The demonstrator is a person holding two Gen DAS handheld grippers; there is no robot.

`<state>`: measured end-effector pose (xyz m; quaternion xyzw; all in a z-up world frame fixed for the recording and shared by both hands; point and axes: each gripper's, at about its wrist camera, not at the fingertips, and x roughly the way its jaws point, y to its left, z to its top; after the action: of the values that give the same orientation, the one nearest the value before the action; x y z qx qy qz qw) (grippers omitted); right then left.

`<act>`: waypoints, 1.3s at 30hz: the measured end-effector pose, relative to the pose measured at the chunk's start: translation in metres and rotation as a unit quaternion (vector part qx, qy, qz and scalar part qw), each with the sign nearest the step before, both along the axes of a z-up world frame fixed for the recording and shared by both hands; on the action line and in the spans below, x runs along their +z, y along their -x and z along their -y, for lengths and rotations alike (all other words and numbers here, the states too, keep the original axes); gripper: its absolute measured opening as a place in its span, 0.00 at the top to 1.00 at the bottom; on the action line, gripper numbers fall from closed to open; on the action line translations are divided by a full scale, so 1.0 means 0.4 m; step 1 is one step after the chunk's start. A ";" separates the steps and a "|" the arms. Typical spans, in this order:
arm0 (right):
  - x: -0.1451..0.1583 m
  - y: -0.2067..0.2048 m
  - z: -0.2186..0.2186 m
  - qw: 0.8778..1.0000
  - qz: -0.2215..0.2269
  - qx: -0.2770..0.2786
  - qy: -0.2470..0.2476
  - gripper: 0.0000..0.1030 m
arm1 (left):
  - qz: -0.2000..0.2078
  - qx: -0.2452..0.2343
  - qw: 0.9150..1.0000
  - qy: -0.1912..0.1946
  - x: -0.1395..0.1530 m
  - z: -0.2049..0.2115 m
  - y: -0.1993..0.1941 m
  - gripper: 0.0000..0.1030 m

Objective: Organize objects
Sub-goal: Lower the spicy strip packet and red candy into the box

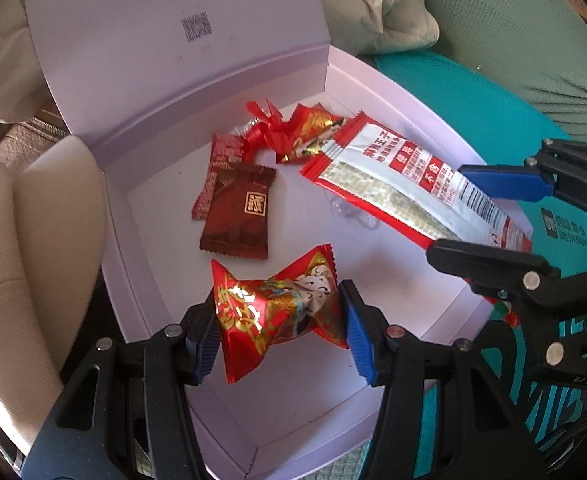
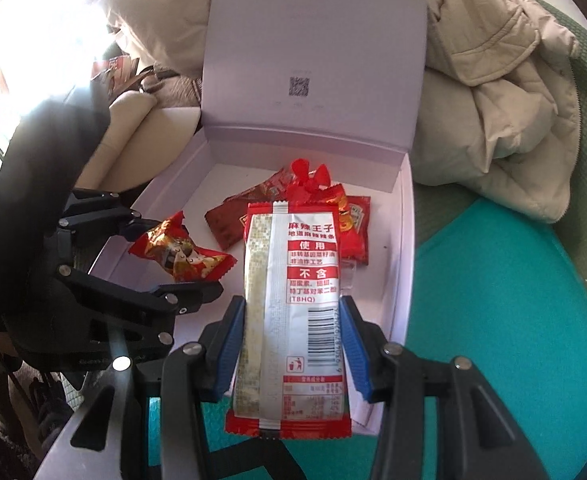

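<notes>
An open white box lies on a teal surface, lid standing up at the back. My left gripper is shut on a red and gold candy, held just above the box's near part; the right wrist view shows the same candy in the left gripper. My right gripper is shut on a long red and white snack packet, which hangs over the box's right side; that packet also shows in the left wrist view between the right gripper's fingers.
Inside the box lie a dark red wrapped sweet, a red bow and more red wrappers. A beige padded jacket is heaped behind and right of the box. Cream cushions border the left side.
</notes>
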<state>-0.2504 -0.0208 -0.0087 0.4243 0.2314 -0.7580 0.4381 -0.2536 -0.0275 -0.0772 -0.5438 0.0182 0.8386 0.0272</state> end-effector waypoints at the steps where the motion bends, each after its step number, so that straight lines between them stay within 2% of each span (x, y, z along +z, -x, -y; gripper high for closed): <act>1: -0.002 0.002 0.004 1.000 0.001 0.002 -0.004 0.54 | 0.003 -0.001 1.000 -0.001 -0.004 -0.001 0.000 0.49; 11: -0.027 0.013 0.035 0.999 0.017 0.025 -0.020 0.54 | 0.010 -0.005 1.000 0.001 -0.012 0.011 0.003 0.49; 20: -0.055 0.029 0.058 0.998 0.024 0.036 -0.039 0.54 | 0.014 -0.023 0.999 0.029 -0.017 -0.004 0.006 0.49; 27: -0.073 0.045 0.040 0.998 0.039 0.025 -0.033 0.54 | 0.036 -0.029 0.999 -0.016 -0.017 0.018 0.023 0.49; 39: -0.069 0.051 0.039 0.998 0.042 0.015 -0.041 0.52 | 0.038 -0.025 0.999 -0.019 0.007 0.029 0.018 0.48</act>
<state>-0.2708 -0.0365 -0.0363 0.4700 0.2501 -0.7226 0.4408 -0.2607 -0.0389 -0.0745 -0.5739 0.0148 0.8166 0.0591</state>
